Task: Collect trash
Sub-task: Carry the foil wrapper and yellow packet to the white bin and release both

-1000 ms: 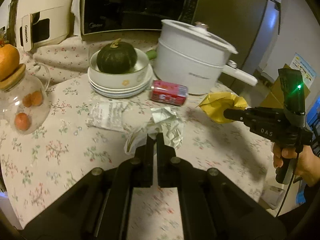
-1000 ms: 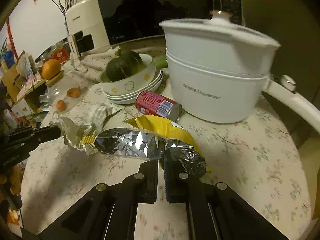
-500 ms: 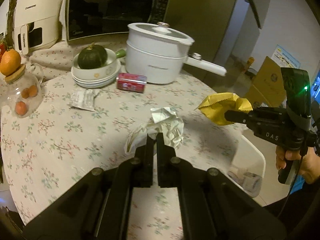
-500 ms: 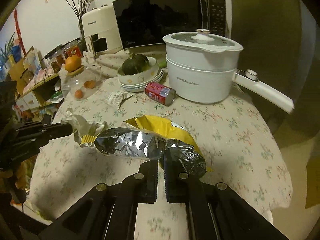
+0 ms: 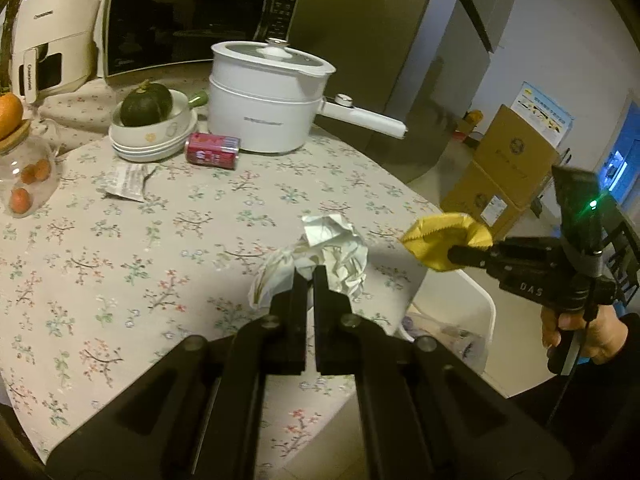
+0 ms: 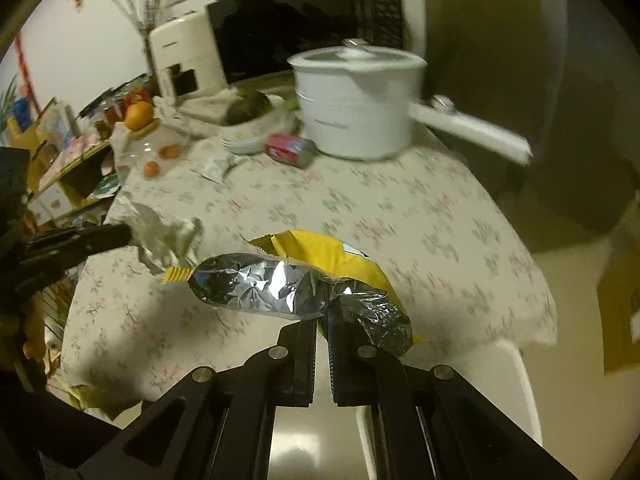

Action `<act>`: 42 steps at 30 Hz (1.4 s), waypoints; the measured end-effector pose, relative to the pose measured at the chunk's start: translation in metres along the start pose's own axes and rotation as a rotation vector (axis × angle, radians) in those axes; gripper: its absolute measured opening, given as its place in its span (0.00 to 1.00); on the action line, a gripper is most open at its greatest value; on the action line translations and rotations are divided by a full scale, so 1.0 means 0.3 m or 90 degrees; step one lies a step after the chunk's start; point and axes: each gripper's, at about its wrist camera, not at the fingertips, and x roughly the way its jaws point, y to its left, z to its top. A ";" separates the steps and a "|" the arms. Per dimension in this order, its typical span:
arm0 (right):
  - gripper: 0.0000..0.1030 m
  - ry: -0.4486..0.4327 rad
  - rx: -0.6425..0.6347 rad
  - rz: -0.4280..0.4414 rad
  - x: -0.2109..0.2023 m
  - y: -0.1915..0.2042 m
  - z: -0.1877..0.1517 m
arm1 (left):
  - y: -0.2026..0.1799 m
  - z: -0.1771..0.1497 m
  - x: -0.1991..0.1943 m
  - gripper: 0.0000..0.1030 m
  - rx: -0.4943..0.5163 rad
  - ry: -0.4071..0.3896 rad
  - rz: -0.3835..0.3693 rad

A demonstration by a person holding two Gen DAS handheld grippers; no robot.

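Observation:
My left gripper (image 5: 310, 276) is shut on a crumpled white paper wad (image 5: 328, 254), held in the air above the table's near edge. My right gripper (image 6: 322, 322) is shut on a yellow snack bag with a foil inside (image 6: 296, 284); in the left wrist view the same bag (image 5: 444, 238) hangs past the table edge, over a white bin (image 5: 460, 312) on the floor. Left on the floral tablecloth (image 5: 120, 240) are a red can (image 5: 213, 150) on its side and a flat white wrapper (image 5: 126, 180).
A white pot with a long handle (image 5: 268, 100), stacked bowls holding a dark squash (image 5: 152, 120), a glass jar with an orange on top (image 5: 24, 168), a microwave (image 5: 192, 16) and a white appliance (image 5: 52, 28) fill the table's back. Cardboard boxes (image 5: 508, 160) stand on the floor at right.
Both grippers have drawn back from the middle of the table toward its near edge, carrying the paper wad and the snack bag. The white bin has come into view below them.

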 end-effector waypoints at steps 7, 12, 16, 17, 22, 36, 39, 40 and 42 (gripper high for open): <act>0.06 0.041 0.042 -0.021 -0.024 -0.112 -0.079 | -0.066 0.003 0.030 0.03 0.013 0.004 -0.036; 0.06 0.064 0.066 -0.039 -0.037 -0.187 -0.134 | -0.131 -0.001 0.062 0.03 0.033 0.014 -0.052; 0.06 0.084 0.091 -0.050 -0.043 -0.246 -0.179 | -0.178 -0.001 0.085 0.03 0.046 0.021 -0.062; 0.06 0.088 0.095 -0.051 -0.042 -0.255 -0.186 | -0.191 -0.001 0.092 0.03 0.050 0.024 -0.066; 0.06 0.125 0.131 -0.049 -0.032 -0.320 -0.245 | -0.250 -0.008 0.131 0.03 0.069 0.040 -0.076; 0.06 0.192 0.191 -0.071 -0.019 -0.460 -0.359 | -0.423 -0.044 0.250 0.03 0.129 0.090 -0.113; 0.11 0.190 0.210 -0.073 -0.032 -0.490 -0.372 | -0.468 -0.057 0.287 0.03 0.144 0.104 -0.119; 0.15 0.186 0.218 -0.073 -0.042 -0.502 -0.377 | -0.482 -0.060 0.302 0.03 0.148 0.109 -0.121; 0.18 0.177 0.230 -0.075 -0.060 -0.522 -0.382 | -0.506 -0.065 0.325 0.03 0.154 0.117 -0.124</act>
